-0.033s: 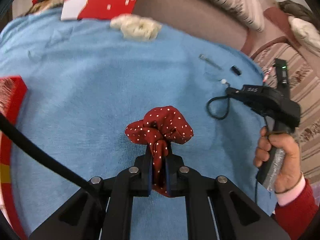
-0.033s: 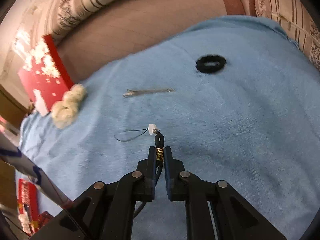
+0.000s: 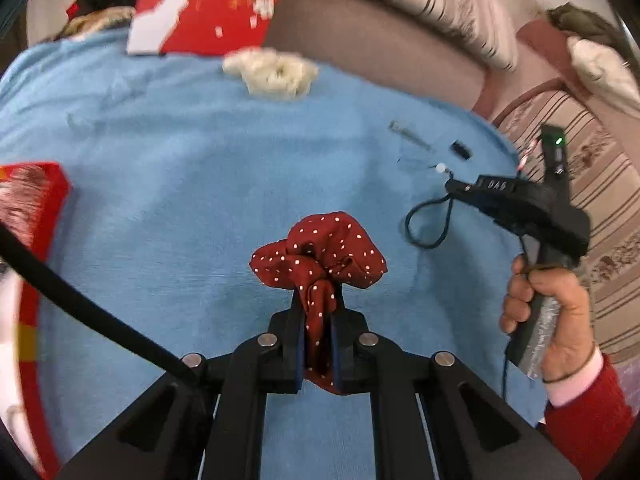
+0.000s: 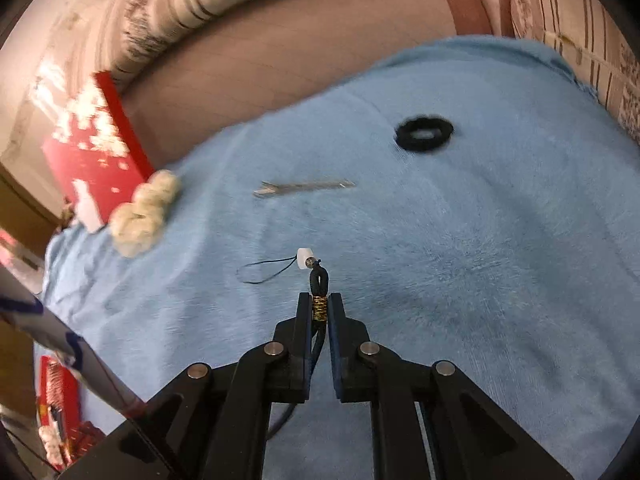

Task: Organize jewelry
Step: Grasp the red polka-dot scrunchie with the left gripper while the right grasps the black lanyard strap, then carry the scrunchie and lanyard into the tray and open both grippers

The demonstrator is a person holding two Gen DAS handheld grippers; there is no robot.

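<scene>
A dark red scrunchie with white dots (image 3: 320,252) lies on the blue cloth (image 3: 160,200). My left gripper (image 3: 318,300) is closing on it, and its pads pinch the scrunchie's near fold. A black cord bracelet with a gold wrap (image 4: 319,309) and a white bead (image 4: 304,258) sits between the pads of my right gripper (image 4: 320,304), whose jaws are closing tight on the wrap. In the left wrist view the right gripper (image 3: 450,186) is at the right, held by a hand (image 3: 552,312), with the cord's loop (image 3: 428,224) hanging below it.
A black hair tie (image 4: 424,134) and a metal hair clip (image 4: 304,188) lie farther out on the cloth. A cream fluffy scrunchie (image 3: 272,70) rests by a red box lid (image 3: 208,4) at the far edge. A red tray (image 3: 36,200) stands at the left.
</scene>
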